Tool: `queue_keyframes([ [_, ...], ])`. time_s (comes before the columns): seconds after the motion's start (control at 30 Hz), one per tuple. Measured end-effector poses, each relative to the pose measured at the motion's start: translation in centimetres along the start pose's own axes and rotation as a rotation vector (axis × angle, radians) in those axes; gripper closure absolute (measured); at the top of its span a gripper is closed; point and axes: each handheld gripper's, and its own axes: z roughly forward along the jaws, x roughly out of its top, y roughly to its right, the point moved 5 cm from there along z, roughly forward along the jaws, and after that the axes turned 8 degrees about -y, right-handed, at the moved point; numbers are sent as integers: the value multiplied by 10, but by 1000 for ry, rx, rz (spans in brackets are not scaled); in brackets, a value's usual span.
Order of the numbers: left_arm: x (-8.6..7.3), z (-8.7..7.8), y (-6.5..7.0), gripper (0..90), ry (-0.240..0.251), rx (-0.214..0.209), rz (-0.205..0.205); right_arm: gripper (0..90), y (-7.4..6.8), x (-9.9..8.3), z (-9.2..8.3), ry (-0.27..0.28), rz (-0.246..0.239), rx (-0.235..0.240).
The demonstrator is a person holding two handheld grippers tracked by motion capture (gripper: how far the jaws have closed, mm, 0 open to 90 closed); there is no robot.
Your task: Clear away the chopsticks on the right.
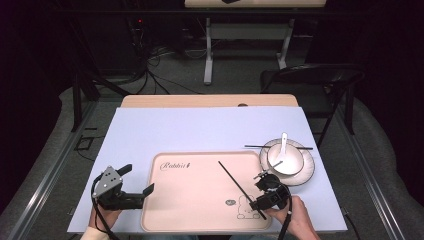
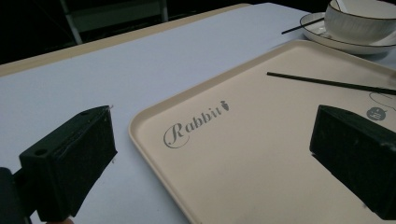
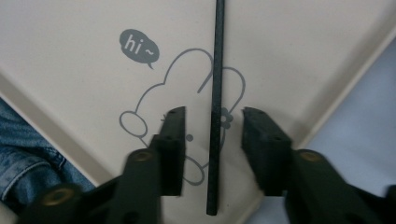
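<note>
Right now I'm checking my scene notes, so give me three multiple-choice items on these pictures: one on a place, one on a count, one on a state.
1. Where does the chopstick nearest the right claw lie?
A. on the tray
B. in the bowl
C. on the floor

2. How many chopsticks are in sight?
A. one
B. two
C. four

3. How does the right claw stand?
A. shut on the spoon
B. shut, with nothing in it
C. open, a chopstick between its jaws

Answers:
1 A, the stick lies flat across the tray's rabbit drawing.
2 B, one lies on the tray, the second chopstick rests across the plate behind the bowl.
3 C, the right claw view shows a gap on either side of the stick.
</note>
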Motion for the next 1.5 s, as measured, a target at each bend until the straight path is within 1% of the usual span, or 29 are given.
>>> queue_keyframes([
  [0.03, 0, 0, 0, 0, 4, -1, 1, 422, 0, 0, -7, 19, -37, 10],
  [0.07, 0, 0, 0, 0, 4, -1, 1, 362, 0, 0, -10, 23, -67, 4],
  [0.1, 0, 0, 0, 0, 5, 0, 0, 362, 0, 0, -10, 23, -67, 4],
  [0.13, 0, 0, 0, 0, 2, 2, 0, 176, -1, -1, -21, 41, -120, -1],
  [0.17, 0, 0, 0, 0, 2, 2, 0, 176, -1, -1, -21, 41, -120, -1],
  [0.23, 0, 0, 0, 0, 0, 1, 1, 129, 0, -1, -31, 68, -177, -36],
  [0.27, 0, 1, 0, 0, -1, 3, 2, 73, 2, -1, -42, 89, -216, -20],
  [0.3, 0, 1, 0, 0, -2, 3, 2, 55, 2, 0, -46, 90, -218, -26],
  [0.33, 0, 1, 0, 0, -3, 3, 2, 48, 4, 0, -51, 89, -251, -25],
  [0.4, 0, 1, 0, 0, -3, 3, 3, 18, 10, 1, -62, 97, -275, -44],
  [0.43, 0, 1, 0, 0, -3, 3, 3, 18, 10, 1, -62, 97, -275, -44],
  [0.47, 0, 1, 0, 0, -4, 3, 3, 1, 19, 4, -72, 103, -293, -70],
  [0.6, 0, 1, 0, 0, -3, 5, 4, 0, 40, 12, -93, 134, -330, -121],
  [0.63, 0, 1, 0, 0, -3, 5, 4, 0, 40, 12, -93, 134, -330, -121],
  [0.73, 0, 1, -1, 0, -4, 6, 2, 0, 68, 18, -112, 142, -360, -170],
  [0.77, 0, 1, -1, 0, -4, 6, 2, 0, 68, 18, -112, 142, -360, -170],
  [0.8, 0, 1, 0, 0, -3, 7, 2, 0, 81, 21, -121, 156, -386, -188],
  [0.83, 0, 1, 0, 0, -3, 7, 2, 0, 81, 21, -121, 156, -386, -188],
  [0.87, 0, 1, 0, 0, -5, 6, 2, 0, 97, 23, -127, 151, -407, -200],
  [0.9, 0, 1, 0, 0, -5, 6, 2, 0, 97, 23, -127, 151, -407, -200],
  [0.93, 0, 1, 0, 0, -5, 7, 2, 0, 110, 25, -130, 142, -411, -213],
  [1.07, -1, 2, -1, 0, -5, 8, 0, 0, 133, 28, -134, 140, -433, -229],
  [1.1, -1, 2, -1, 0, -5, 8, 0, 0, 133, 28, -134, 140, -433, -229],
  [1.13, -1, 2, -1, 0, -5, 9, 1, 0, 145, 30, -135, 119, -439, -232],
  [1.2, -1, 2, -1, 0, -6, 9, 1, 0, 148, 31, -136, 118, -451, -236],
  [1.23, -1, 2, -2, 0, -4, 13, -2, 0, 158, 33, -137, 103, -472, -236],
  [1.3, 0, 2, -2, 0, -1, 12, -4, 0, 161, 34, -138, 97, -477, -244],
  [1.33, -1, 1, -2, 0, -2, 14, -4, 0, 169, 38, -139, 85, -476, -237],
  [1.5, -1, 1, -2, 0, -3, 12, -2, 0, 185, 45, -139, 69, -496, -250],
])
